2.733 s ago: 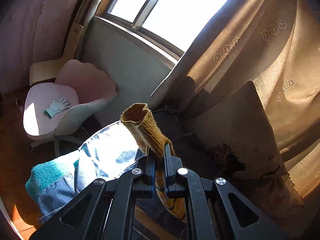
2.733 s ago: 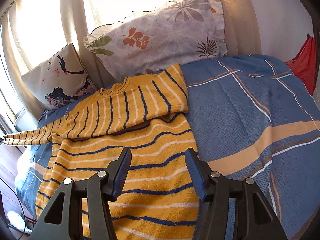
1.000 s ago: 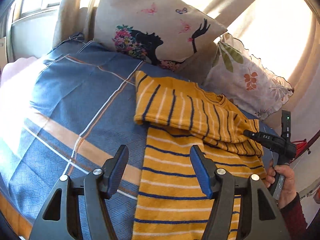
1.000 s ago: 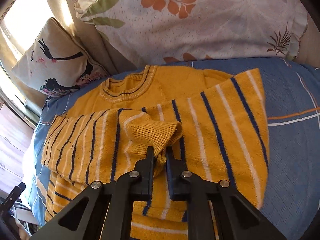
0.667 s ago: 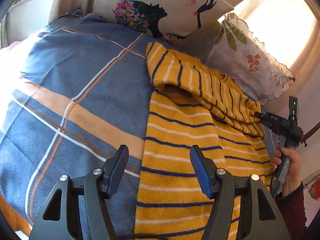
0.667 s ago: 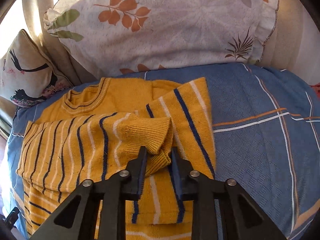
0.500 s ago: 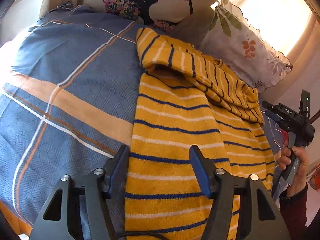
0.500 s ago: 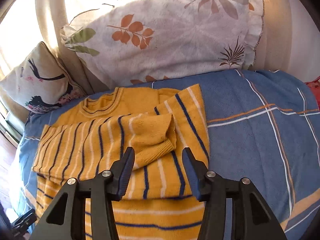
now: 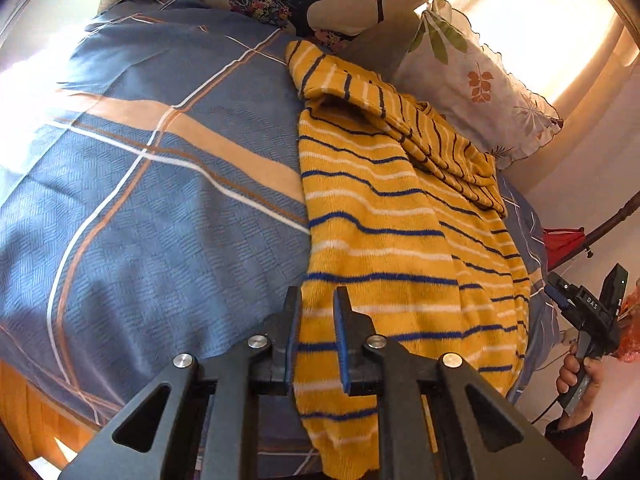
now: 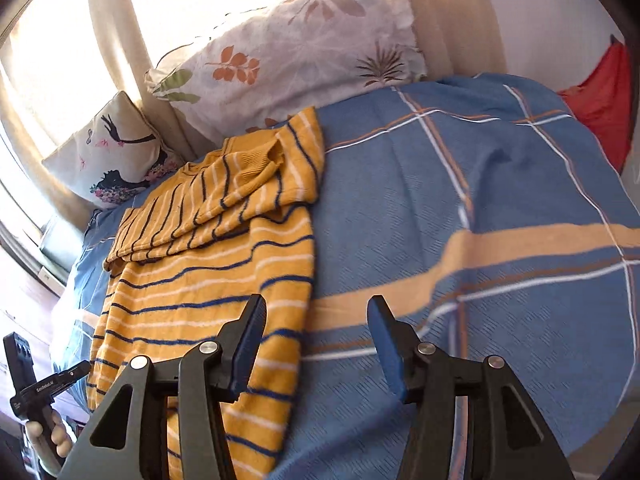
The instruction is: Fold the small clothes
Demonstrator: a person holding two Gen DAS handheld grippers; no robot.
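A yellow sweater (image 9: 384,216) with blue and white stripes lies flat on the bed, both sleeves folded across its chest. It also shows in the right wrist view (image 10: 208,264). My left gripper (image 9: 316,308) sits at the sweater's lower left hem corner, its jaws narrowed around the fabric edge with a small gap still showing. My right gripper (image 10: 316,320) is open and empty over the sweater's lower right edge and the blanket. The right gripper also shows in the left wrist view (image 9: 580,308), held in a hand.
The blue plaid blanket (image 10: 480,208) covers the bed. A leaf-print pillow (image 10: 288,52) and a silhouette-print cushion (image 10: 116,148) lean at the head. A red cloth (image 10: 600,100) hangs at the far right. The bed edge drops off near the sweater hem.
My right gripper let go of the sleeve cuff, opened and drew back to the lower right hem. My left gripper moved down to the hem's left corner and narrowed around it.
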